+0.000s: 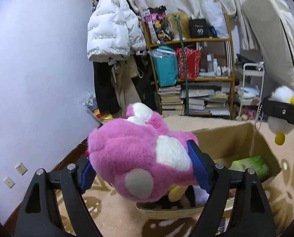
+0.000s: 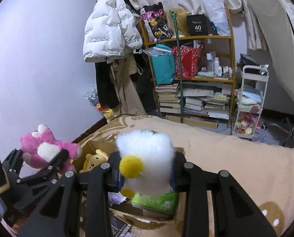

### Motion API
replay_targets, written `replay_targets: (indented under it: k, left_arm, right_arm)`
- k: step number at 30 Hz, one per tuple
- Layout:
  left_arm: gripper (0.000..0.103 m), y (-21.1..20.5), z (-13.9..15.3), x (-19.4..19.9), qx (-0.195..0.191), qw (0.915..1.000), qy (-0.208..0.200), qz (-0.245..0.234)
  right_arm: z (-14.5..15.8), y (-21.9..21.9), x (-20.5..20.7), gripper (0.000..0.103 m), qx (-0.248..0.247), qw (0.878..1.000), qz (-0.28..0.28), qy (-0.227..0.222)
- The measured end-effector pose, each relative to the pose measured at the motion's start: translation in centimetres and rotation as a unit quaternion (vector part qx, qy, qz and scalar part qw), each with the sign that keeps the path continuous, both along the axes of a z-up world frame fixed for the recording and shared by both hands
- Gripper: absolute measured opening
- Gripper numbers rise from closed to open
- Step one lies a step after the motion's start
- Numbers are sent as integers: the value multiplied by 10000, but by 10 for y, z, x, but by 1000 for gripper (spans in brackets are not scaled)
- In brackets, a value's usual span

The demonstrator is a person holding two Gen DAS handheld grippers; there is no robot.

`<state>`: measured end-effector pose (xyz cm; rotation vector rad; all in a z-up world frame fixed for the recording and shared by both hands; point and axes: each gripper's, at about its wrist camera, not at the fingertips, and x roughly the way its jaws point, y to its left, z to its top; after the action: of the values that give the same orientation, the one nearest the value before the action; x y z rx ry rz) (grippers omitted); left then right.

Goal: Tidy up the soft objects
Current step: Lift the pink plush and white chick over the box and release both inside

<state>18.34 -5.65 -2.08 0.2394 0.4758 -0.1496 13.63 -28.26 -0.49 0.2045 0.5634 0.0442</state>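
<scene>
Already a yellow plush (image 2: 91,163) lies in the cardboard box (image 1: 236,138); left gripper (image 1: 141,169) clamps the pink bear (image 1: 131,154), right gripper (image 2: 147,175) the white duck (image 2: 147,158), both unboxed.

We see the right gripper (image 2: 146,175) clamped on a white plush toy (image 2: 147,156) with a yellow ball-like part facing us, its blue pads pressed into the fur on both sides. Directly below our tool sits an open cardboard box (image 2: 91,146) holding a green packet (image 2: 156,202) and a yellow plush (image 2: 92,163). Off to the tool's left, the left gripper (image 2: 48,158) holds a pink and white plush bear (image 2: 46,150) above the box's left edge. The box rests on a beige blanket (image 2: 236,158) stretching ahead and right. Far ahead stand a wooden bookshelf (image 2: 232,59) and a hanging white puffer jacket (image 2: 109,31).
</scene>
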Motion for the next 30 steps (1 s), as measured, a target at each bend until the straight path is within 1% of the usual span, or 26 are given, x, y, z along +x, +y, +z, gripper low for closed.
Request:
replay_targets:
  k: [4,6,9,11,18,20,22,23,24,26,28,30]
  left_arm:
    - [82,0,-9,3,-70,9999,89,-108]
    - [82,0,-13,4,-163,9996,150,-198]
    - [83,3,-17,6,-561,9972,333,-365]
    - [83,3,-20,6,-689,9959,397,-426]
    - [86,-7,-30,7,-374,9967,522,-487]
    - [86,-9,-31,7,-307,9970,505,-494]
    - [89,-9,-31,6,-287,9972,478,-498]
    - [97,-8,-31,5,-293,9972,481,-491]
    - [100,-7,-30,5,-318,9973,469,-474]
    - [100,-5,-30,3,-329,9974,450,-456]
    - [100,-4,-30,4,-246,9977,486,-411]
    - [100,-2,-31,3,-161,9980,491,-359]
  right_arm:
    - [-21,5,12,37,16,9997,109,196]
    - [-31,7,15,37,-9,9995,122,279]
    - [-41,5,19,37,110,9992,122,378]
    - [-46,4,22,37,195,9989,156,408]
    - [-57,-2,25,37,348,9979,133,522]
    - [-61,-4,28,39,381,9973,140,617]
    - [-66,-7,32,39,466,9959,156,757]
    - [-68,-9,34,41,548,9949,195,820]
    - [-69,-11,35,43,605,9942,207,861]
    - [-70,-13,34,59,652,9941,204,843]
    - [-68,-13,32,68,653,9947,209,771]
    - [-66,-11,29,73,605,9953,224,716]
